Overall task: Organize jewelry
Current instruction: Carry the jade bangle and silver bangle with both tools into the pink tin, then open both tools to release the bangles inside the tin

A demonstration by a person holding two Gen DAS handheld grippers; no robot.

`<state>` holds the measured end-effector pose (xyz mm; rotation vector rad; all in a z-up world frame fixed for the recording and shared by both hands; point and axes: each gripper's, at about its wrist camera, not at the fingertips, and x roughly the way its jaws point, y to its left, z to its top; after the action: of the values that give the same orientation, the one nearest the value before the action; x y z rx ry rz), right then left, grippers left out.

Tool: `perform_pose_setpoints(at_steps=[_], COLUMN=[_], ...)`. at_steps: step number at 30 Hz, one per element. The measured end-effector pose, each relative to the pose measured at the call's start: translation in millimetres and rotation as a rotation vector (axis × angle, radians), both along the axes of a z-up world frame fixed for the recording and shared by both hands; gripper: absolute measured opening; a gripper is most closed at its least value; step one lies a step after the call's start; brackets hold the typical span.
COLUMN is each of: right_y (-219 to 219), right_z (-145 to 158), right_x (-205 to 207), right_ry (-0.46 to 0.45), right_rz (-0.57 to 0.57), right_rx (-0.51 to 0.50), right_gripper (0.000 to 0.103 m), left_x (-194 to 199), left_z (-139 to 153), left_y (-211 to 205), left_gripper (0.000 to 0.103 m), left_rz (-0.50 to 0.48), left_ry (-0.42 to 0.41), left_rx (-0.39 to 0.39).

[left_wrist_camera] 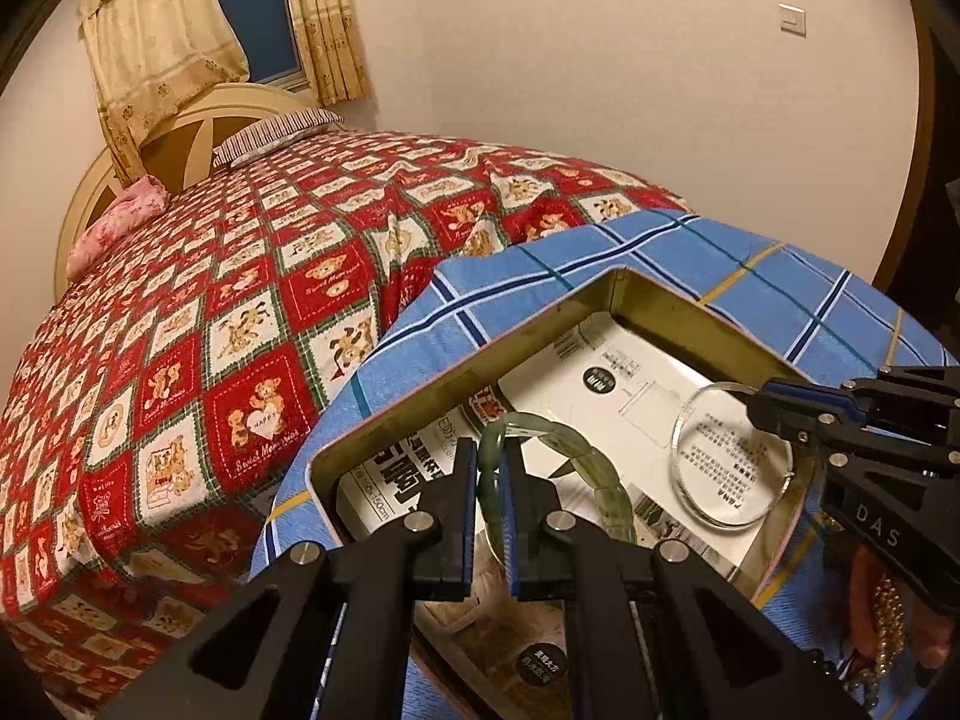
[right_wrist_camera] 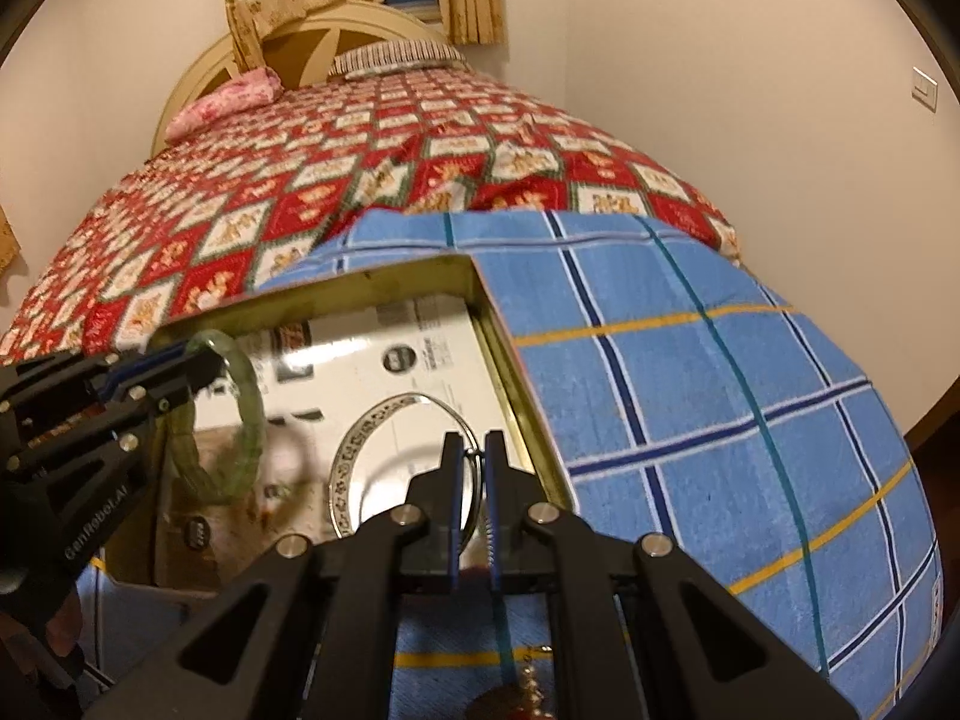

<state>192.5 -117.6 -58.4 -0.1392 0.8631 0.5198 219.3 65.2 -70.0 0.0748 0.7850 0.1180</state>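
Left claw (left_wrist_camera: 492,468): fingers pinching the green jade bangle (left_wrist_camera: 564,438) on its rim at about 9 o'clock; bangle held over the tin box (left_wrist_camera: 414,402), whether it touches the floor of the box cannot be told.

Right claw (right_wrist_camera: 473,456): fingers pressed onto the silver bangle (right_wrist_camera: 384,420) at its 3 o'clock edge (engraved band visible along the near arc); bangle lies inside the same box, toward the right wall.

Box floor is lined with a white printed sheet (left_wrist_camera: 648,372). Box sits on a blue plaid cloth (right_wrist_camera: 690,360), at 6 o'clock from the red bear-print bedspread (left_wrist_camera: 240,312). Gold bead strand (left_wrist_camera: 888,618) on the cloth, at 4 o'clock from the box
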Motion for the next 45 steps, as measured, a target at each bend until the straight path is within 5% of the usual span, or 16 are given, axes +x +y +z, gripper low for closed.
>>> perform_pose_setpoints(at_steps=[23, 26, 30, 45], right_y=[-14, -15, -12, -25], right_z=[-3, -3, 1, 29], right_x=[-25, -22, -27, -49], right_ry=[0.021, 0.026, 0.008, -0.085], right_rz=[-0.044, -0.055, -0.043, -0.061], right_rx=[0.016, 0.028, 0.039, 0.049], right_gripper=[0.010, 0.025, 0.043, 0.060], left_x=[-7, -12, -22, -54], left_z=[-12, -6, 4, 18], left_y=[-3, -6, -9, 1], left_gripper=[0.009, 0.018, 0.067, 0.069], left_rz=[-0.005, -0.011, 0.003, 0.071], left_ry=[0.052, 0.031, -0.026, -0.074], left_rx=[-0.007, 0.003, 0.036, -0.006])
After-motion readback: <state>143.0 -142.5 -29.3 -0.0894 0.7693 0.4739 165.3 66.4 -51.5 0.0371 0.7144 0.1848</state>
